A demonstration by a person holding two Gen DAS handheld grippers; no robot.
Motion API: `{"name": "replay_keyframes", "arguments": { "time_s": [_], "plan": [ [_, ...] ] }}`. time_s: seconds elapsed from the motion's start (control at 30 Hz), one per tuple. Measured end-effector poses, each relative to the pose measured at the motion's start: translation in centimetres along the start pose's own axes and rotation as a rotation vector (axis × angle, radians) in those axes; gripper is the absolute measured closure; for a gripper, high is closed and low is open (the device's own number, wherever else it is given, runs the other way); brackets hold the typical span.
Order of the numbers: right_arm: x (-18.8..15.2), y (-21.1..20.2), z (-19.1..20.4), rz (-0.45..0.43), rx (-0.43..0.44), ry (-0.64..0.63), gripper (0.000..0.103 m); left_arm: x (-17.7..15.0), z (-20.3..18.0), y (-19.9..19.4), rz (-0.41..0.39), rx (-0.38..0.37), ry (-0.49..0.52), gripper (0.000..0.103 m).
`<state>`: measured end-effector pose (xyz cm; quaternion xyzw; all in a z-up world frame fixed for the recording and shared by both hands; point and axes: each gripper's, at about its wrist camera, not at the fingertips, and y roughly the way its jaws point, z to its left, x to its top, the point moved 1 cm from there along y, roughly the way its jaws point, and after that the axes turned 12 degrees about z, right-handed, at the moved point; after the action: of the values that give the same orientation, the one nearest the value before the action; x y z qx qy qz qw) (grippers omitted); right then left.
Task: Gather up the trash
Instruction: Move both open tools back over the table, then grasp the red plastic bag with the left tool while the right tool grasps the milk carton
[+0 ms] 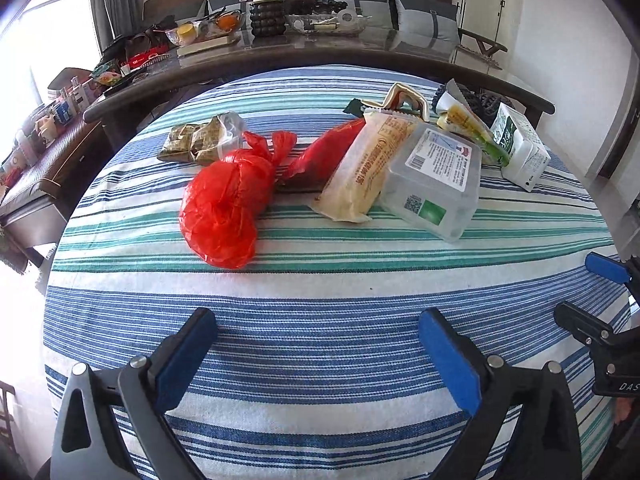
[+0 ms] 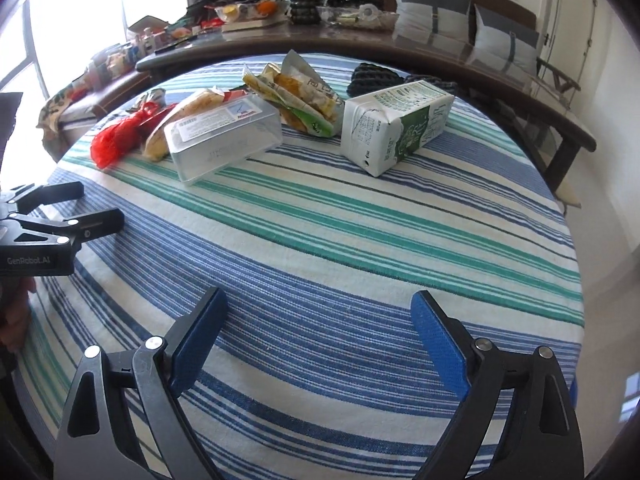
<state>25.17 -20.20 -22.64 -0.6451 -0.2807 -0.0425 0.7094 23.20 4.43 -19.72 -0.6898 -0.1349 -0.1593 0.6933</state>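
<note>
Trash lies in a row across the far half of the striped tablecloth (image 1: 320, 340): a knotted red plastic bag (image 1: 224, 208), a yellow wrapper (image 1: 360, 176), a clear plastic box (image 1: 436, 188) with labels, crumpled food wrappers (image 2: 296, 100) and a white-green milk carton (image 2: 396, 128) on its side. My left gripper (image 1: 318, 344) hovers open over the near blue stripes, nothing between its blue pads. To its right my right gripper (image 2: 320, 328) also stands open and empty, short of the carton. Each gripper shows at the edge of the other's view.
A dark brown folded packet (image 1: 196, 144) lies at the far left of the row. Behind the cloth runs a dark curved table edge (image 1: 280, 64) with bowls, a potted plant (image 1: 262, 4) and clutter. A sofa with grey cushions (image 2: 432, 4) stands beyond.
</note>
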Motion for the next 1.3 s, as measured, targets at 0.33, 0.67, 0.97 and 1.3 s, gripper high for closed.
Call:
{"name": "replay_keyframes", "arguments": {
  "time_s": [0.33, 0.67, 0.97, 1.3],
  "plan": [
    [0.3, 0.1, -0.3, 0.012, -0.010, 0.028, 0.001, -0.2, 1.5, -0.4, 0.014, -0.019, 0.031, 0.000],
    [0.5, 0.3, -0.4, 0.018, -0.005, 0.032, 0.000, 5.4, 5.8, 0.6, -0.016, -0.093, -0.005, 0.002],
    [5.6, -1.3, -3.3, -0.096, -0.072, 0.173, 0.002, 4.8, 6.0, 0.8, -0.027, -0.042, 0.046, 0.061],
    [13.1, 2.6, -3.6, -0.004, -0.110, 0.303, 0.046, 2.5, 7.6, -0.9, -0.021, -0.091, -0.024, 0.064]
  ]
}}
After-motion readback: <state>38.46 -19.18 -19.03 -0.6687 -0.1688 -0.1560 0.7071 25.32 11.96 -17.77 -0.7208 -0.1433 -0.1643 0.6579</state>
